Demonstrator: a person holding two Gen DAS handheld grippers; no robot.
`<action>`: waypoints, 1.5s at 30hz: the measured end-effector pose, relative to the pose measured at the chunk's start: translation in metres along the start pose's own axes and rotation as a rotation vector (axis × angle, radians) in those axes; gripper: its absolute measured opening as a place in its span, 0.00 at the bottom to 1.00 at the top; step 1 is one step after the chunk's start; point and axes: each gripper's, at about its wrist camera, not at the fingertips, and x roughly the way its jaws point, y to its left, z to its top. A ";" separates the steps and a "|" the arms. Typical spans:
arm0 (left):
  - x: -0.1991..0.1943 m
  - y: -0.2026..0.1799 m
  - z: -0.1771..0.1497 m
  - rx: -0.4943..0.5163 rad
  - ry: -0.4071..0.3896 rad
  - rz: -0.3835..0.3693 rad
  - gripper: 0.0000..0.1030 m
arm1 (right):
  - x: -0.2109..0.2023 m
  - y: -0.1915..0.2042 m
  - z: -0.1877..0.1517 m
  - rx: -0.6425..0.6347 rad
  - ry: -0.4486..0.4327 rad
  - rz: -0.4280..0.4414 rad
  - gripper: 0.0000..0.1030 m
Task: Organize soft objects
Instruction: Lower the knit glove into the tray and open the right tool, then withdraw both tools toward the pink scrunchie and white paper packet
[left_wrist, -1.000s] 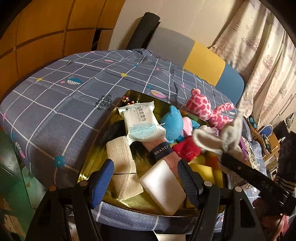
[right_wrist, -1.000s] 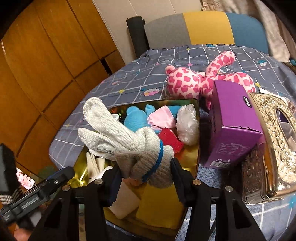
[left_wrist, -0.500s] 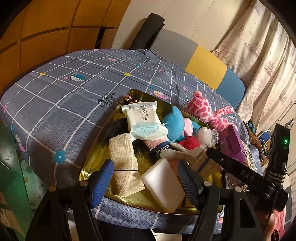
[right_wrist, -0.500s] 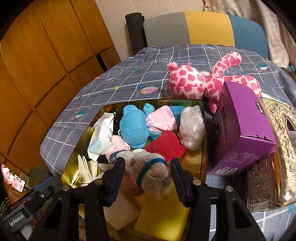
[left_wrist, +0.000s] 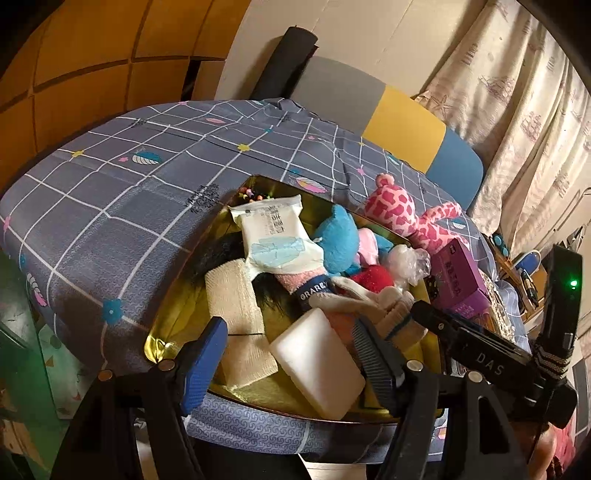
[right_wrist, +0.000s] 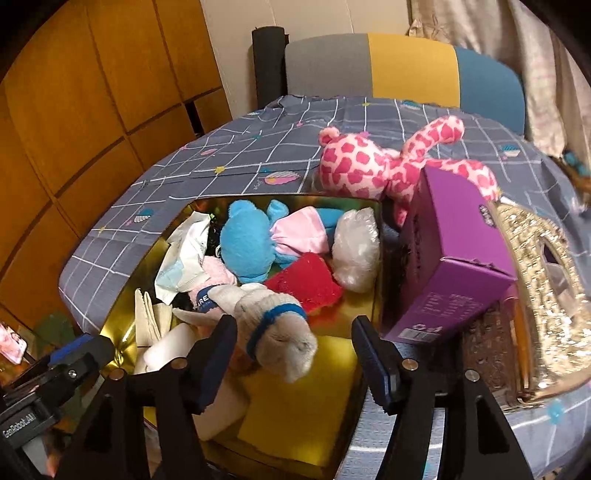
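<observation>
A gold tray (right_wrist: 375, 258) (left_wrist: 177, 310) on the table holds several soft things: a blue plush (right_wrist: 245, 242) (left_wrist: 338, 242), a red sponge (right_wrist: 306, 282), a tissue pack (left_wrist: 277, 236), a white foam block (left_wrist: 319, 367), a yellow sponge (right_wrist: 299, 406). A grey knit glove with a blue cuff (right_wrist: 273, 328) (left_wrist: 373, 306) lies in the tray between the fingers of my right gripper (right_wrist: 291, 362), which is open and apart from it. My left gripper (left_wrist: 288, 363) is open and empty over the tray's near edge. A pink spotted plush (right_wrist: 373, 162) (left_wrist: 399, 210) lies behind the tray.
A purple box (right_wrist: 454, 254) (left_wrist: 458, 277) stands right of the tray, and an ornate gold tissue box (right_wrist: 546, 291) beyond it. A chair (right_wrist: 406, 70) stands behind the table. Wooden panels (right_wrist: 92, 110) are on the left.
My right gripper lowered the grey glove into the tray and opened, letting it go. The glove now lies in the tray. The left gripper barely moved.
</observation>
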 end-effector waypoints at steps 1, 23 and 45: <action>0.001 -0.001 -0.001 0.002 0.005 -0.001 0.70 | -0.003 0.000 0.000 -0.005 -0.006 -0.007 0.65; 0.003 -0.051 -0.013 0.108 0.038 -0.084 0.70 | -0.065 -0.032 0.011 0.028 -0.156 -0.038 0.71; 0.000 -0.176 -0.019 0.338 0.037 -0.282 0.70 | -0.131 -0.231 -0.010 0.398 -0.283 -0.259 0.76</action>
